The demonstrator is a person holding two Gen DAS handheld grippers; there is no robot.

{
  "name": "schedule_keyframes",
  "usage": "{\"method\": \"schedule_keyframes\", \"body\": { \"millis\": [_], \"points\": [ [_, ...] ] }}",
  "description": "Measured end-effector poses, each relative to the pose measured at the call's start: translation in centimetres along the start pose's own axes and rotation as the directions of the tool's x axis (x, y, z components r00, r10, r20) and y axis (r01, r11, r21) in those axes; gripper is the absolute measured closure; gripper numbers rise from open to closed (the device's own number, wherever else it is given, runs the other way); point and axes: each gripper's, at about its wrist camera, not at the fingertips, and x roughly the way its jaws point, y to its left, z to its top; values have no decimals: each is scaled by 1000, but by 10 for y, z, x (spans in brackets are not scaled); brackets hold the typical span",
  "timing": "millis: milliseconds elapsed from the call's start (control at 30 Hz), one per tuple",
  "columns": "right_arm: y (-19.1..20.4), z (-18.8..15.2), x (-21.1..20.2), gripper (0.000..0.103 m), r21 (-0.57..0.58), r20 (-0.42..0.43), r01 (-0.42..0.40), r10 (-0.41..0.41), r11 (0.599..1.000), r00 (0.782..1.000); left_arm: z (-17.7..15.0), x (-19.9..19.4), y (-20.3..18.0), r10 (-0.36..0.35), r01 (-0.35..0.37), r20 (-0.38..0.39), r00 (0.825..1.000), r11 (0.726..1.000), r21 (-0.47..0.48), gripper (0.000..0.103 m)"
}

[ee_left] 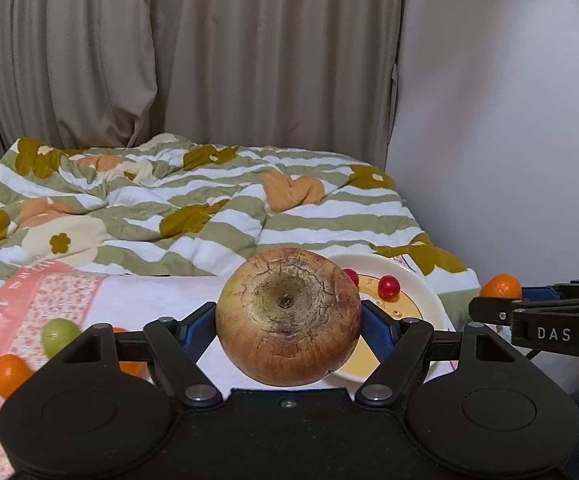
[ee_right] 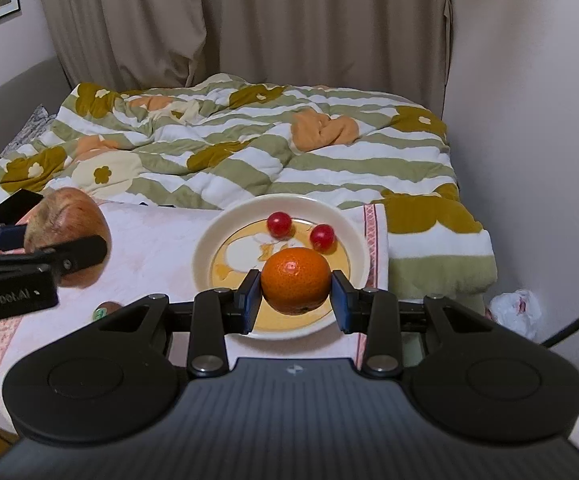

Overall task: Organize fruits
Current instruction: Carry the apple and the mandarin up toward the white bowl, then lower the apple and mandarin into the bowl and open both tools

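On the bed's near end, over the towel (ee_right: 161, 240): both grippers are loaded and the plate is the target
Quilt (ee_right: 249, 152): soft, rumpled, green and white stripes with flower shapes, behind everything
Towel: pale cloth with a pink patterned border, flat under the fruit
Plate (ee_right: 209, 240): round, cream rim, yellow centre, glossy, shallow; two cherries already on it
Left gripper (ee_left: 288, 320): blue pads pressed to both sides of the apple, held clear of the towel just left of the plate
Right gripper (ee_right: 295, 292): the left pad looks to touch the orange, a thin gap shows at the right pad, so I cannot tell if it grips or has let go
Apple (ee_left: 288, 316): big, round, dull red-yellow skin, cracked and russeted around the stem pit
Orange (ee_right: 295, 280): smooth, dimpled peel, low over the plate's near half
Cherries (ee_right: 279, 224): small, shiny red, side by side at the far side
Loose fruit (ee_left: 59, 334): a green one and some small orange ones wait on the towel's left
Step, I'd say: placing the orange
Next: free it gently so it can't roll, then bring the apple over without knocking the cherries
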Motion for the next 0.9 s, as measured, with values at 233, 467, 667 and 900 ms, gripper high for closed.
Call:
{"method": "schedule_keyframes", "body": {
  "millis": [233,467,667,900],
  "points": [
    [-20,10,36,51,29,-30,3,-2,1000,1000,8,52,-21,-15,17,-48,999,999,37,24],
    [-38,11,62,51,66,-63,43,-39,997,997,13,107,-37,-46,56,-104,994,994,94,24],
    [-52,12,76,51,99,-89,73,-64,992,994,12,143,-47,-44,67,-149,988,986,155,24],
    [-60,9,86,51,134,-107,94,-80,986,991,10,166,-53,-36,74,-176,984,973,217,24]
  ]
}}
